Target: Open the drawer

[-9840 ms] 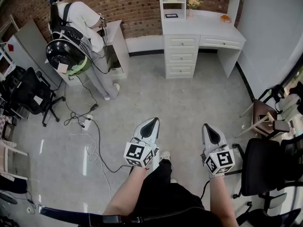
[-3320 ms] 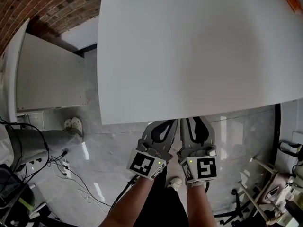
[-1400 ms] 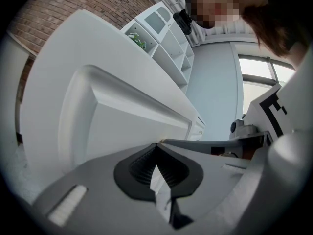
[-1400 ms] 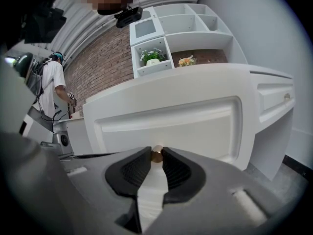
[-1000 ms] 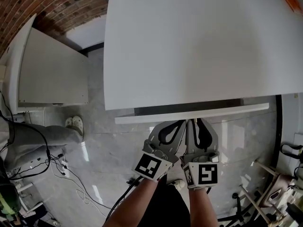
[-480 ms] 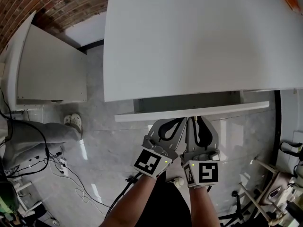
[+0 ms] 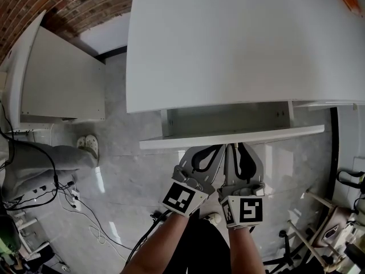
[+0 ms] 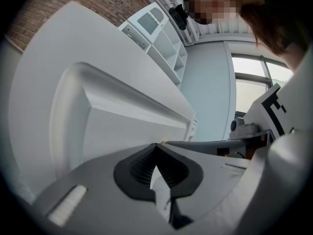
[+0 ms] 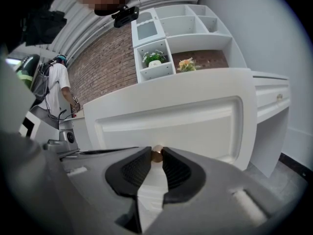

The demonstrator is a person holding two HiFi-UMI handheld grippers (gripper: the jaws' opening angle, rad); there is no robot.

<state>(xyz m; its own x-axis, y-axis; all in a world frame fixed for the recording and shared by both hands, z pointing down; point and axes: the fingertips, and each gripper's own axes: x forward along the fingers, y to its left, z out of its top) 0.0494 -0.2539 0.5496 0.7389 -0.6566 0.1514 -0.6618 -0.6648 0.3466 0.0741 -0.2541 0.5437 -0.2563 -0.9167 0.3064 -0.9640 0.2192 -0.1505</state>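
Drawer [image 7: 231,136] sits under the front edge of the white desk [image 7: 239,44], partway out, so a strip of its pale inside floor shows between desk edge and drawer front. The long axis of the front panel runs side to side across the head view. The drawer points out of the desk toward me, with the front face upright.

Small brass knob [image 9: 157,153] sits at the middle of that panel. My right gripper [image 7: 231,148] has it: the two dark pads are closed on the knob at their very tips and otherwise stand apart (the gap is only as wide as the knob). The gripper points roughly level at the panel.

My left gripper [image 7: 219,148] lies just beside the right one, rolled partly onto its side. Its tips meet with nothing between them, close to the drawer front; I cannot tell if they touch it.

Further out there is a low white cabinet [image 7: 63,79] at left and a brick wall [image 7: 74,4] behind it. Cables [image 7: 85,210] lie on the grey floor [image 7: 131,170], with another person's shoes [image 7: 88,145] nearby.
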